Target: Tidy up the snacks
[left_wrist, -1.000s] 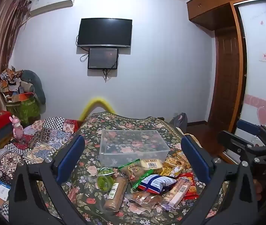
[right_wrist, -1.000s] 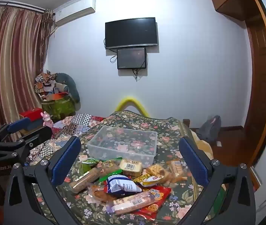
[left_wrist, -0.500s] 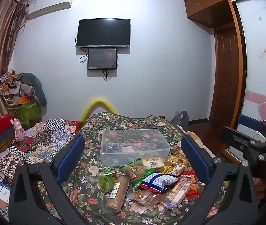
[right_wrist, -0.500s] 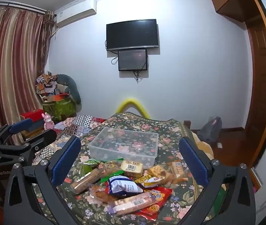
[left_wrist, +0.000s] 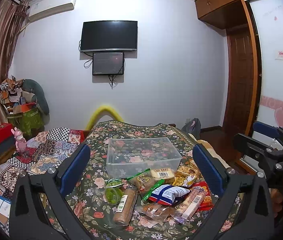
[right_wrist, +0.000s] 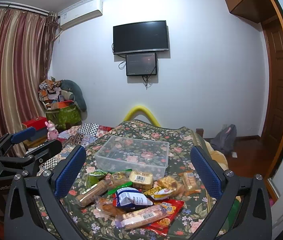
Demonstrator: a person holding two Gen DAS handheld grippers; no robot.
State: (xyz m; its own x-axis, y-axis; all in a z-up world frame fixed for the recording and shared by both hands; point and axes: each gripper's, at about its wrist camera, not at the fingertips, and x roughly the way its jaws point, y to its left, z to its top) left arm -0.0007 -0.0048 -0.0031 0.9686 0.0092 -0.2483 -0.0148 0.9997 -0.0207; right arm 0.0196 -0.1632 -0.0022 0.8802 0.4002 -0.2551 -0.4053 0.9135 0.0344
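The left gripper (left_wrist: 141,167) is held level above the near edge of the table (left_wrist: 93,198), its 2 blue-padded fingers spread wide apart with nothing between them, aimed at the snack pile. The right gripper (right_wrist: 138,169) sits beside it in the same pose, fingers also spread wide and holding nothing. Each gripper shows at the edge of the other's view; the right one's body reads "DAS", the left one's "GenRo", cut off.

The snacks (right_wrist: 133,198) lie in a loose heap on the flowered tablecloth, just in front of a clear plastic box (right_wrist: 133,156) that holds nothing. A blue and white bag (left_wrist: 168,193) lies on top, touching a long biscuit pack (left_wrist: 190,204) with a barcode. A brown biscuit roll (left_wrist: 125,207) carries Chinese characters, too small to read. A green cup (left_wrist: 112,195) stands at the left of the heap.
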